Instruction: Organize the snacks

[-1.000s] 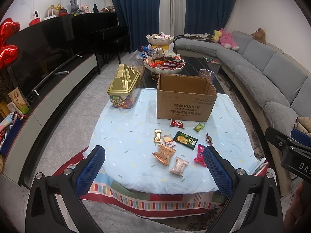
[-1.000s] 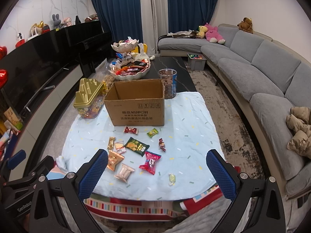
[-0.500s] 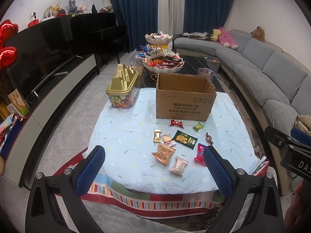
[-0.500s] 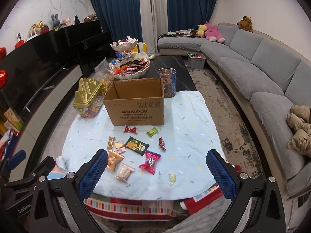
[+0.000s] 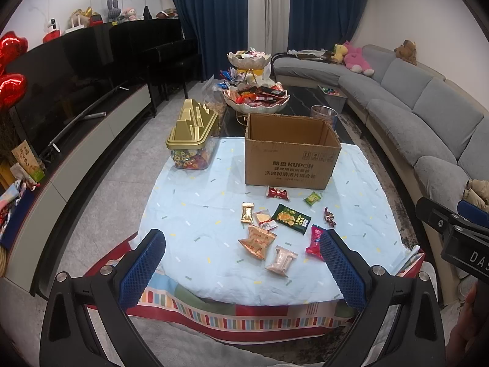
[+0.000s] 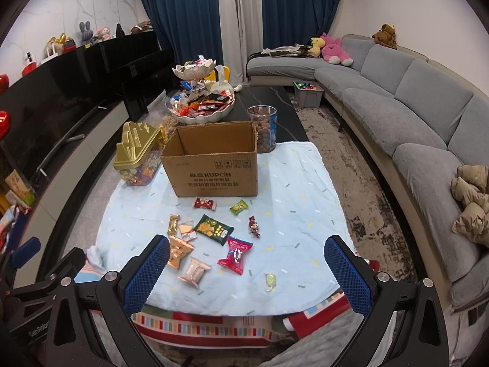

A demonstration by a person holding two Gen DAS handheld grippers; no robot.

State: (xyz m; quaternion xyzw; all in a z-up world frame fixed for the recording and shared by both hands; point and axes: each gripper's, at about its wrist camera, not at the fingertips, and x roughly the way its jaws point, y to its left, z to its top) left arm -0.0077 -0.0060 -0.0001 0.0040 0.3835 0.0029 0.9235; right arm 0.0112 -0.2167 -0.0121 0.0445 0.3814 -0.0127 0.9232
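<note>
Both claws of mine are spread wide and hold nothing: my left claw (image 5: 241,263) and my right claw (image 6: 246,270) hang above the near edge of the counter (image 5: 189,214), which is draped in a pale blue cloth.

Snacks lie loose on the cloth ahead of me, all apart from my fingers. In my left view, the orange packet (image 5: 257,241) and the pale pink packet (image 5: 281,260) lie between my two fingers' lines of sight, nearest to me. A red-pink packet (image 5: 314,240) sits just beside my right-hand finger pad (image 5: 342,272) in that view, partly hidden by it. Farther off lie a dark green packet (image 5: 291,218), a small gold bar (image 5: 247,212), a pale square wafer pack (image 5: 265,219), a dark twisted candy (image 5: 330,217), a little green sachet (image 5: 312,198) and a red wrapper (image 5: 277,193).

From my right view, a pale wrapped sweet (image 6: 270,279) lies alone, closest to the counter's near edge.

Behind the snacks stands the open cardboard box (image 5: 290,156), upright, its front face toward me; the red wrapper lies just before it. A gold-lidded tub of candy (image 5: 192,140) stands to the box's left, apart from it. Beyond the box are a tiered dish of sweets (image 6: 203,104) and a clear jar of brown nuts (image 6: 262,128).
</note>
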